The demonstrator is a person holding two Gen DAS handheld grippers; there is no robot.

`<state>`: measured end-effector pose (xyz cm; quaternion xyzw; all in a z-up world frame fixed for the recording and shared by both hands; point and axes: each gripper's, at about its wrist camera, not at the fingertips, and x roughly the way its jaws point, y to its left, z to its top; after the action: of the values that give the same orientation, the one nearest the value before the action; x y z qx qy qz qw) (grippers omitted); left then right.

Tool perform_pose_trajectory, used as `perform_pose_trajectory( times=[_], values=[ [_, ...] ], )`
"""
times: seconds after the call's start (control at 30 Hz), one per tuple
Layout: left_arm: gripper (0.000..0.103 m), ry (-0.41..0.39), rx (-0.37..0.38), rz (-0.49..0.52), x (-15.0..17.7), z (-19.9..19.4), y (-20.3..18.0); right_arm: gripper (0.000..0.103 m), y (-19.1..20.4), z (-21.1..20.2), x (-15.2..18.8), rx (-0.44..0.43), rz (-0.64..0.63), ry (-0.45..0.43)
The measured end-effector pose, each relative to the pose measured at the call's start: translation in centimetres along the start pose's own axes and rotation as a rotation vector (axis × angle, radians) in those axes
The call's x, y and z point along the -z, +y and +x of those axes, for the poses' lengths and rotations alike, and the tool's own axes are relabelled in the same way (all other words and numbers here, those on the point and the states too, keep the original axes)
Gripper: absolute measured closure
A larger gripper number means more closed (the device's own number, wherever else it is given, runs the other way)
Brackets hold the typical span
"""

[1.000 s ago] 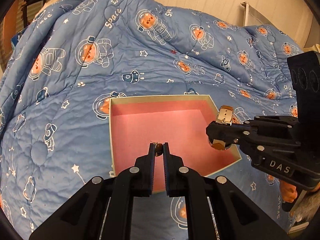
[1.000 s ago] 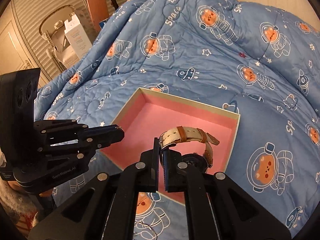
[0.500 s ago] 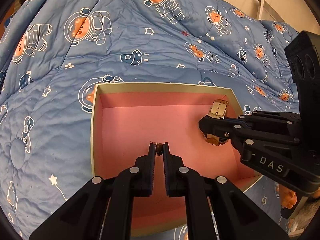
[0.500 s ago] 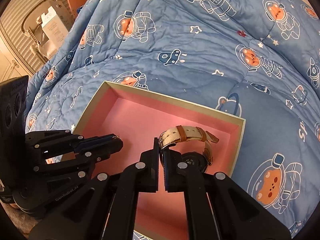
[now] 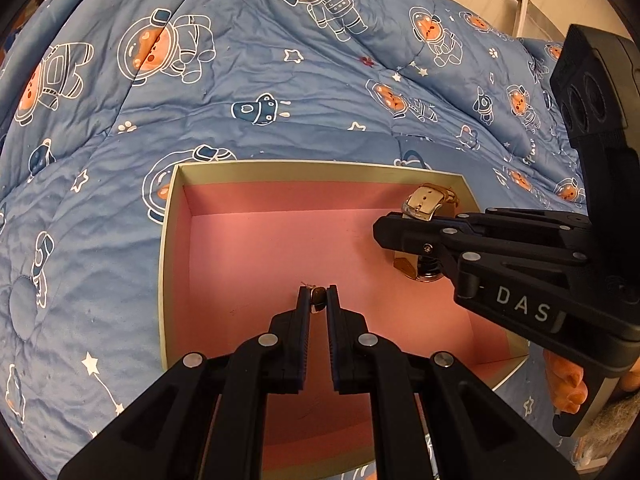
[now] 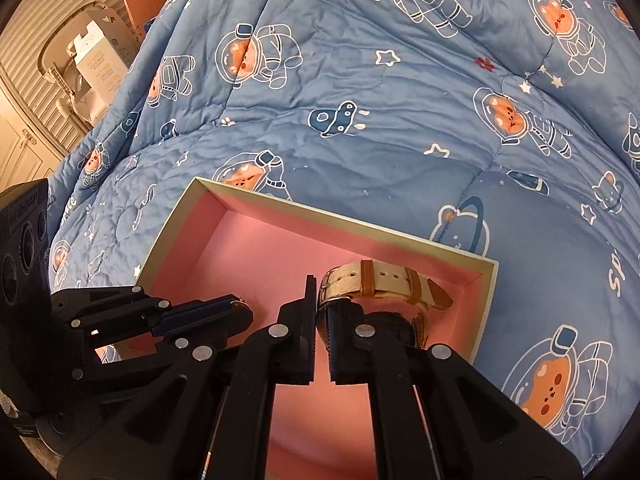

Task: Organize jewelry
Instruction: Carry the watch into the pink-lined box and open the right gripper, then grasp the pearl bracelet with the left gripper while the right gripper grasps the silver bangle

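A shallow box with a pink lining (image 5: 176, 216) (image 6: 486, 276) lies on the blue astronaut quilt. My left gripper (image 5: 318, 298) is shut on a small brown bead with a thin wire (image 5: 319, 295), held low inside the box. My right gripper (image 6: 321, 292) is shut on the cream and tan strap of a wristwatch (image 6: 384, 282), with its dark case hanging inside the box near the right wall. In the left wrist view the right gripper (image 5: 394, 228) reaches in from the right with the watch (image 5: 426, 204). In the right wrist view the left gripper (image 6: 240, 308) is at the box's left.
The quilt (image 5: 280, 80) rises in soft folds behind and around the box. A white carton on a chair (image 6: 96, 68) and louvered doors stand at the far left. Something orange (image 5: 566, 380) lies beside the box's right corner.
Both grippers have moved forward and down into the box with their loads; the box now looks larger and closer. Both grips stay shut.
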<state>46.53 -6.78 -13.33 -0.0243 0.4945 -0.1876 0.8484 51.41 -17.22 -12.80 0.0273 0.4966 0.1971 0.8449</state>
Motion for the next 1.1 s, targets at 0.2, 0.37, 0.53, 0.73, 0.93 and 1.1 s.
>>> perform_pose_trajectory(
  times=[0.2,0.37,0.53,0.73,0.93,1.1],
  values=[
    [0.067,-0.028,0.016,0.034,0.1,-0.8,-0.8,0.092,0.2,0.0,0.3,0.018,-0.005,0.008],
    [0.04,-0.081,-0.022,0.074,0.8,-2.4,-1.7,0.05,0.1,-1.3,0.8,0.003,0.01,-0.019],
    [0.03,-0.104,-0.004,0.092,2.1,-4.3,-1.5,0.047,0.5,-2.2,1.1,-0.032,-0.005,-0.003],
    [0.024,-0.131,0.006,0.066,3.9,-6.8,-0.9,0.047,0.5,-4.0,2.1,-0.066,0.034,-0.009],
    [0.02,-0.213,-0.011,0.103,7.8,-11.1,-1.3,0.047,2.8,-9.8,6.7,-0.043,-0.076,-0.144],
    [0.018,-0.221,-0.041,0.111,12.6,-13.1,-1.4,0.047,4.3,-12.4,12.9,-0.002,-0.099,-0.18]
  ],
)
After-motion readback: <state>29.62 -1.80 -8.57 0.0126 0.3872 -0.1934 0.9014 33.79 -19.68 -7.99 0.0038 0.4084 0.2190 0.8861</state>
